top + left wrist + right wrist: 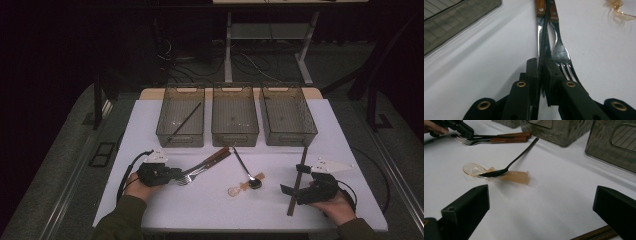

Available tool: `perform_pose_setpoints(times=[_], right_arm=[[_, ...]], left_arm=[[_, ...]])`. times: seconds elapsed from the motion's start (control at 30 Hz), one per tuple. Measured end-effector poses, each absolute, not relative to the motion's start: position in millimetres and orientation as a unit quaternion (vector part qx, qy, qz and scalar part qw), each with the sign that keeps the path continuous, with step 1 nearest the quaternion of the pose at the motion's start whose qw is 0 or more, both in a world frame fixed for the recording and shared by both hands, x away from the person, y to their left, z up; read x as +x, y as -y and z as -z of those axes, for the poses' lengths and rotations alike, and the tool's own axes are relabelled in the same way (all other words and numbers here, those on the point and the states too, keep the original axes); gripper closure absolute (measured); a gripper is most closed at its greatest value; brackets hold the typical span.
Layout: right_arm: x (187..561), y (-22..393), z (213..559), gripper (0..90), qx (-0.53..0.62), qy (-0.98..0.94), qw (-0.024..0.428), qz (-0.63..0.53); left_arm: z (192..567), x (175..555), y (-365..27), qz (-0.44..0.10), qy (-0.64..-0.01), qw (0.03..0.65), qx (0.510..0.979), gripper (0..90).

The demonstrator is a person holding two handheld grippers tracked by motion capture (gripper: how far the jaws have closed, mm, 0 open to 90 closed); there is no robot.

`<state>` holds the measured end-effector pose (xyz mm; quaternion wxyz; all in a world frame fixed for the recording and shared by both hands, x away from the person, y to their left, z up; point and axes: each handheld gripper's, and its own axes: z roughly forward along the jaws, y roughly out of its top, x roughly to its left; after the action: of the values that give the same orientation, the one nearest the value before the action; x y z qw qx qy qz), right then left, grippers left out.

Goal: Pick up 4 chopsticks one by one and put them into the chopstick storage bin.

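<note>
Nearest the high camera, the person's two hands are resting at the table's (165, 210) front edge. The right gripper (289, 190), at about five o'clock on the table, is standing with its jaws wide apart and nothing between them, a dark chopstick (298, 175) lying just beside it. The left gripper (176, 175), at about seven o'clock, is clamping shut on the blade of a wooden-handled knife (539, 40), which is lying touching a matching fork (560, 53).

Toward the middle, a metal spoon (509, 165) is lying with its bowl on top of a clear amber plastic spoon (510, 175).

At twelve o'clock three grey bins are sitting side by side; the left bin (162, 129) is holding one dark stick (184, 121), probably a chopstick, and the middle bin (216, 131) and right bin (306, 131) look empty.

So the sorting seems barely begun: one piece is binned, and five are waiting.

The knife's tip is hidden between the jaws, and whether the fork is caught too is hard to say.
</note>
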<state>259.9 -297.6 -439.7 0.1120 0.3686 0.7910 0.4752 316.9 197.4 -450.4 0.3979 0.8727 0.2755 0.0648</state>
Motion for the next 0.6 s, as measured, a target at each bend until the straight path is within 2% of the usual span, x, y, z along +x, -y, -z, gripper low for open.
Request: perform_pose_setpoints(times=[0.6], right_arm=[[259.8, 297.7, 439.4, 0.6, 0.370, -0.790, 0.111, -0.476]], left_arm=[[447.6, 317.1, -197.1, -0.063, -0.275, 0.396, 0.874, 84.9]])
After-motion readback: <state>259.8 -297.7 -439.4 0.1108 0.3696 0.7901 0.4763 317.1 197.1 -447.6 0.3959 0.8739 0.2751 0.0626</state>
